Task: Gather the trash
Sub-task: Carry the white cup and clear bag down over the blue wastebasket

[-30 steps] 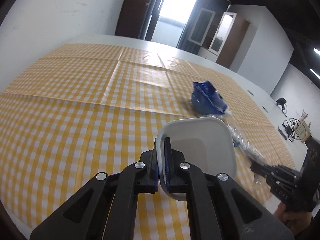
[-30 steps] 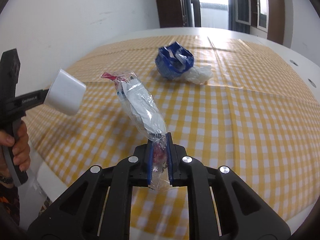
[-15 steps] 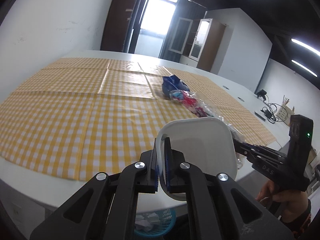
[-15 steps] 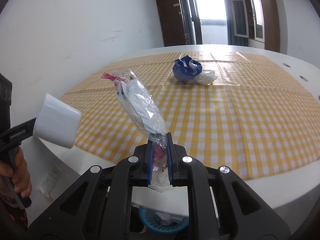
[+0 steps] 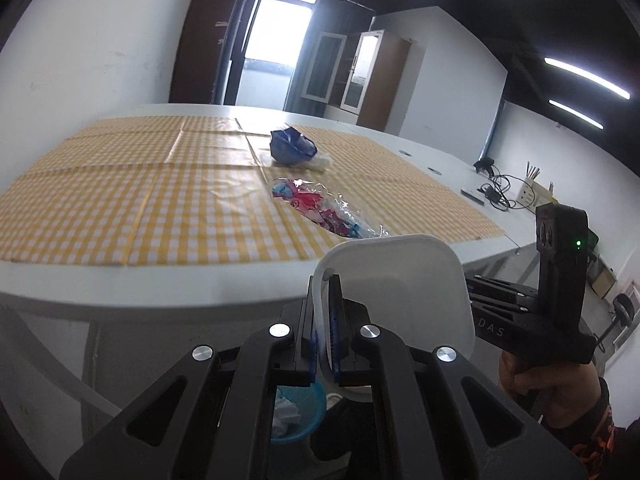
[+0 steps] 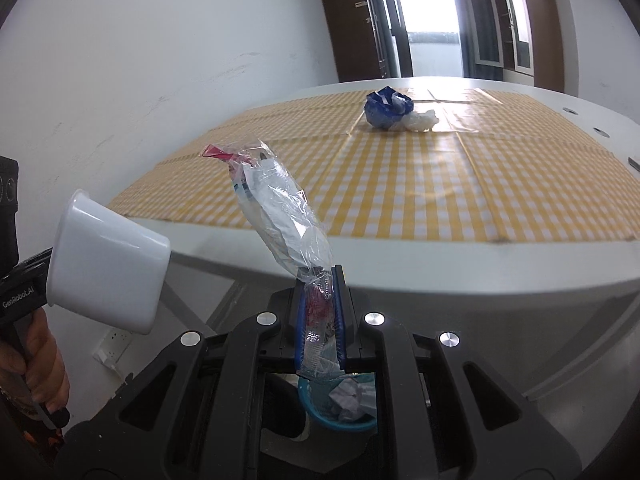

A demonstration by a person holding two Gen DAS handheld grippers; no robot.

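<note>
Presently we record:
Left gripper (image 5: 325, 334): clamped on the white cup (image 5: 400, 300) wall, off the table (image 5: 200, 292) edge.
Right gripper (image 6: 320, 320): pinching the clear plastic wrapper (image 6: 284, 216), above the blue basket (image 6: 340, 404).
Blue crumpled wrapper (image 6: 386, 107): on the checked cloth (image 6: 480, 184).

White letters "DAS" stand on the black body of the right gripper (image 5: 472, 312), seen from the left wrist camera. White lettering "GenRobot.AI" runs along the black side of the left gripper (image 6: 50, 276) in the right wrist view. The print on the clear plastic wrapper (image 6: 286, 224) is too small to read.
</note>
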